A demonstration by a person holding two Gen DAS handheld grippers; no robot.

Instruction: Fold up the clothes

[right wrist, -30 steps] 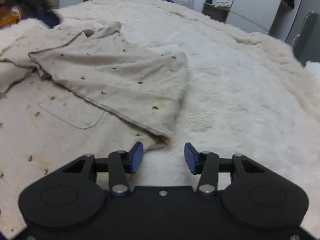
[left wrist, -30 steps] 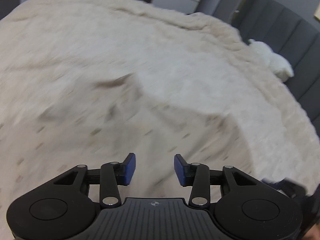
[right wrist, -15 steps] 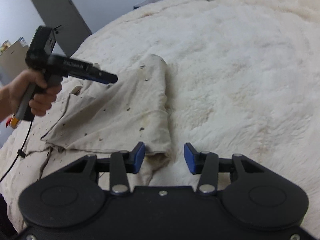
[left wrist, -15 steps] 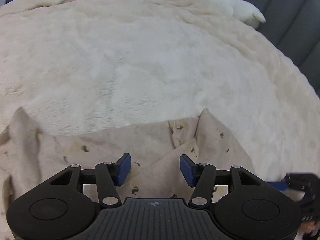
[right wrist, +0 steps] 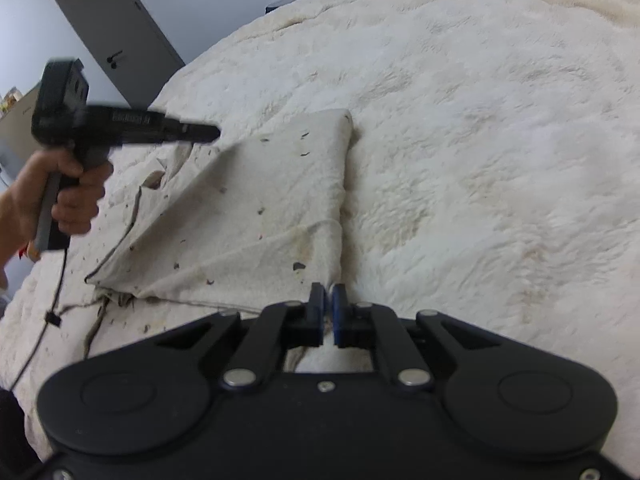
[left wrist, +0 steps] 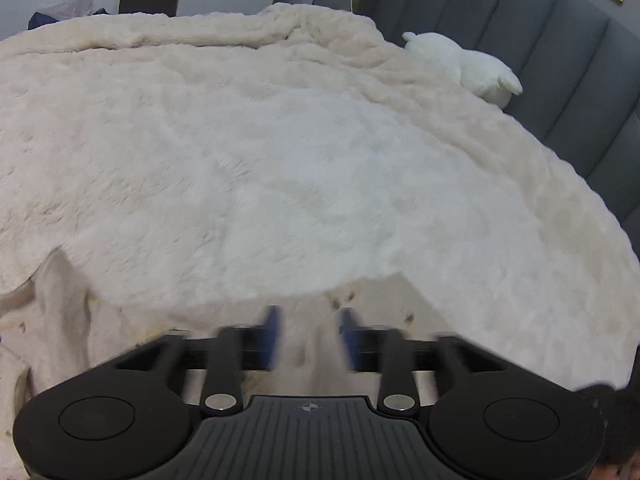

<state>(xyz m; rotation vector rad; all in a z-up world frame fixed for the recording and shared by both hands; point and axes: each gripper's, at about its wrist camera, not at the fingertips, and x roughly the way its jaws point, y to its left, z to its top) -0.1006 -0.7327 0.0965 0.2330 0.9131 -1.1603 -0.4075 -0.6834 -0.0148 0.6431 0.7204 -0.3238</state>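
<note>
On the fluffy cream blanket (right wrist: 480, 128) we pinch the beige shirt's (right wrist: 280, 200) near corner with our right gripper (right wrist: 328, 312), while our left gripper (left wrist: 310, 334), blurred, half-open over its far edge, must close before both lift evenly.

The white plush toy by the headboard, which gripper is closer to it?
Probably left. The left gripper faces the plush toy across the blanket. The right gripper pinches the shirt; no toy shows there.

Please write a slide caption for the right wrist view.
Right gripper pinches the shirt corner on the blanket.
</note>
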